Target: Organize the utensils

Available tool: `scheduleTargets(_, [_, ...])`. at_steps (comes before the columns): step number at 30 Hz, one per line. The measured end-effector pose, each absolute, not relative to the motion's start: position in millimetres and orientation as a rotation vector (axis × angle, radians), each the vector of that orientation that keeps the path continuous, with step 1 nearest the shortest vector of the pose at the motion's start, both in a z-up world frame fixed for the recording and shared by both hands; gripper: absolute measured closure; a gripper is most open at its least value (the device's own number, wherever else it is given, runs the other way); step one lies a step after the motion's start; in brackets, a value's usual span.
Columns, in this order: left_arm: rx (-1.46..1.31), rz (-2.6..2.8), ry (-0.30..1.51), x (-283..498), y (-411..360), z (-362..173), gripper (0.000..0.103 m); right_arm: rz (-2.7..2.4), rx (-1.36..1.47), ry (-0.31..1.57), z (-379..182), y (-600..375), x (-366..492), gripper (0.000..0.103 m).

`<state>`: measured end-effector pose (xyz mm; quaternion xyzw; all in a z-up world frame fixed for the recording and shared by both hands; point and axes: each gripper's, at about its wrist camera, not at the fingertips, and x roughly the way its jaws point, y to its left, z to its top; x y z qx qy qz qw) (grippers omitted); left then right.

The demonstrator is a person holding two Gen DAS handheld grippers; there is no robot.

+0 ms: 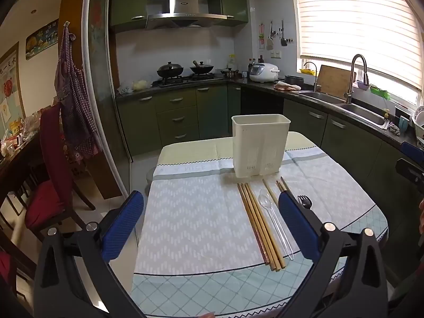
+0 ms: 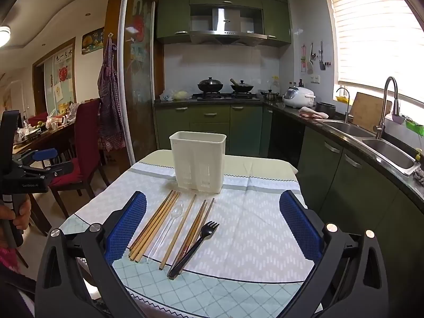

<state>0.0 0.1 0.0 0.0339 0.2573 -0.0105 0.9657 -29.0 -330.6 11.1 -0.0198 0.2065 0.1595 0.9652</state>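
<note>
A white slotted utensil holder (image 1: 259,145) (image 2: 197,161) stands upright and empty-looking at the far middle of the table. In front of it, on the cloth, lie a bundle of wooden chopsticks (image 1: 261,225) (image 2: 153,228), a clear plastic spoon (image 1: 275,225) (image 2: 165,230), a single chopstick (image 2: 177,234), a darker pair of chopsticks (image 2: 196,225) and a black plastic fork (image 1: 304,201) (image 2: 196,243). My left gripper (image 1: 210,196) hovers open above the near table edge, nothing between its fingers. My right gripper (image 2: 213,198) is likewise open and empty, with the utensils lying toward its left finger.
The table wears a pale patterned tablecloth (image 1: 196,225) with a rounded near edge. A red-cushioned chair (image 1: 50,185) stands left of the table. Green cabinets and a sink counter (image 1: 357,106) run along the right. A hand (image 2: 16,212) holds the left gripper's handle.
</note>
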Motion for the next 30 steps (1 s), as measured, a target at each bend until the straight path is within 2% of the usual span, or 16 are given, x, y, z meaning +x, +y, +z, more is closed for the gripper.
scheduleTargets(30, [0.062,-0.035,0.525,-6.2,0.3,-1.3,0.006,0.314,-0.054,0.415,10.1,-326.0,-32.4,0.004])
